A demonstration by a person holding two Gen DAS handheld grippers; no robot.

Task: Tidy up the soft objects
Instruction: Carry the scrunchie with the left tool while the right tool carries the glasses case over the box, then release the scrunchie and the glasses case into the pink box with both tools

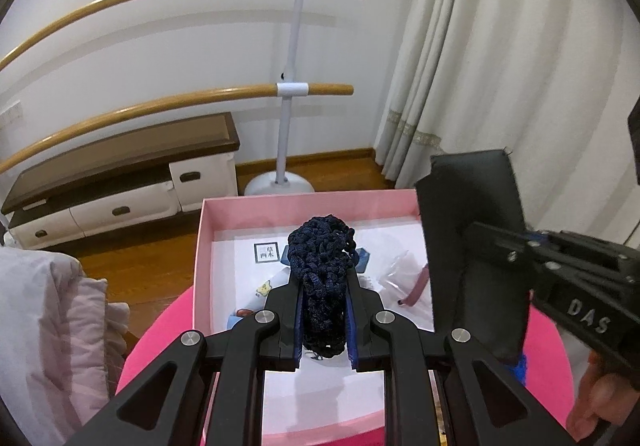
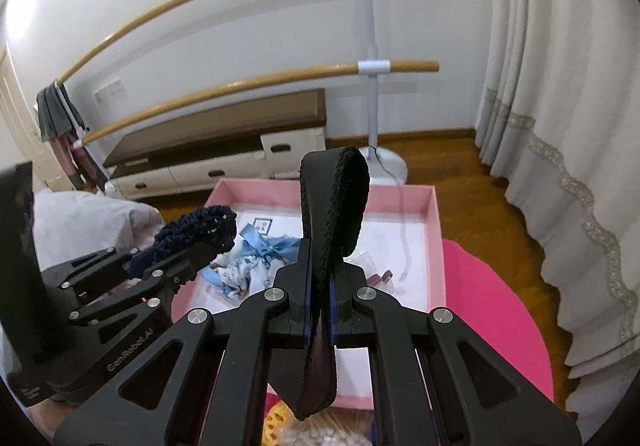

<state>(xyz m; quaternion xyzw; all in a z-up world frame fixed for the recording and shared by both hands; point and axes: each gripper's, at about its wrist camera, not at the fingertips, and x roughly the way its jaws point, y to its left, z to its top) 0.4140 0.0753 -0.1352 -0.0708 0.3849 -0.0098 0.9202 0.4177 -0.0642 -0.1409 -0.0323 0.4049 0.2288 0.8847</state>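
Left gripper (image 1: 324,310) jaws clamp a bumpy navy knitted band (image 1: 322,270); right gripper (image 2: 320,286) jaws pinch a smooth black folded strap (image 2: 334,202), both above the pink box (image 1: 304,202).

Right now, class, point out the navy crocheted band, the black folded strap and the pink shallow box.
navy crocheted band (image 1: 322,278), left wrist view, middle.
black folded strap (image 2: 340,202), right wrist view, upper fold.
pink shallow box (image 1: 308,206), left wrist view, far wall.

- The small square black-and-white printed label (image 1: 266,253) on the pink cardboard box's (image 1: 304,206) floor is too small to read.
- The flat black fabric strap (image 1: 472,246), right of frame, hides the box's right wall.
- The beige beaded item (image 2: 320,436) is cut off at the bottom edge.
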